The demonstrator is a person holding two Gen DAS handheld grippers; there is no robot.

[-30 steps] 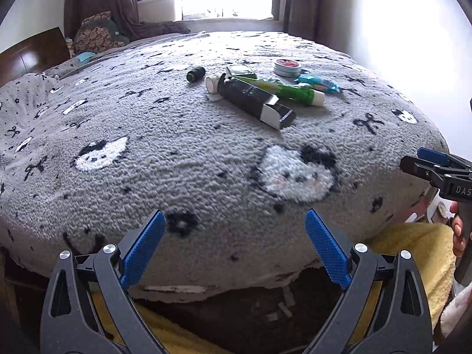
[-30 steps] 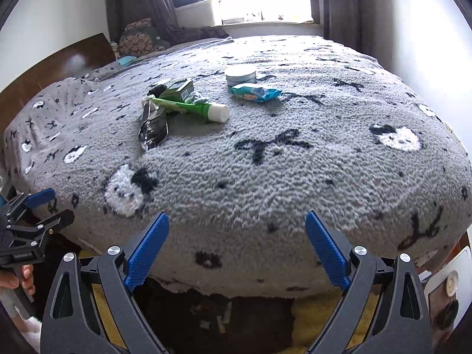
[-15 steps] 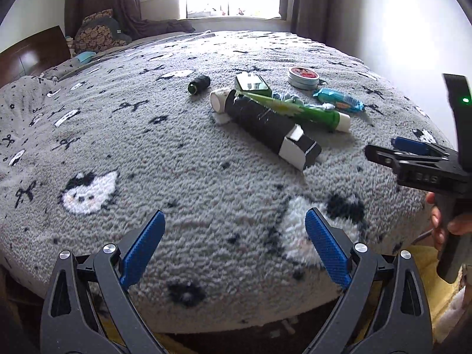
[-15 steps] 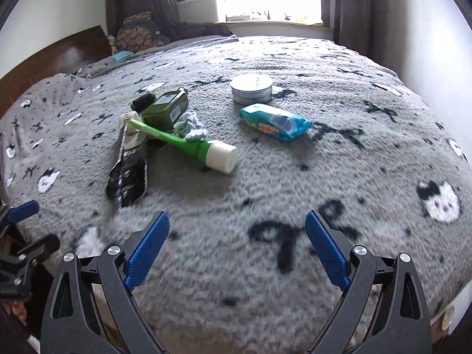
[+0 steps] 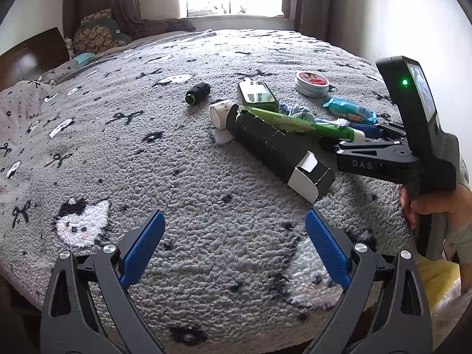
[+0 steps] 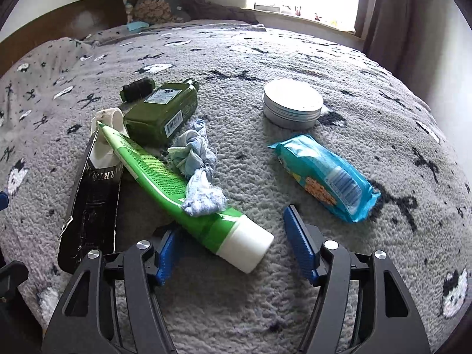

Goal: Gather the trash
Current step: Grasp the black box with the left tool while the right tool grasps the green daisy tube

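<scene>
I have the right gripper (image 6: pixel 233 246) spread wide and set astride the white-capped end of the green tube (image 6: pixel 177 188), one blue pad on each side, neither pressing it yet — I judge that the tube is my first piece of trash. It lies slantwise across the pile: its flat tail sits over the black carton (image 6: pixel 91 203) beside the green bottle (image 6: pixel 162 112), and a blue rag (image 6: pixel 196 171) lies on its middle, so a lift from the cap should shed the rag. The blue wrapper (image 6: pixel 324 177) and round tin (image 6: pixel 292 101) lie apart to the right, with bare blanket (image 6: pixel 236 309) between. My left gripper (image 5: pixel 233 247) hangs released over the near blanket, well short of the pile, with free room all round — the bed edge is close below it
</scene>
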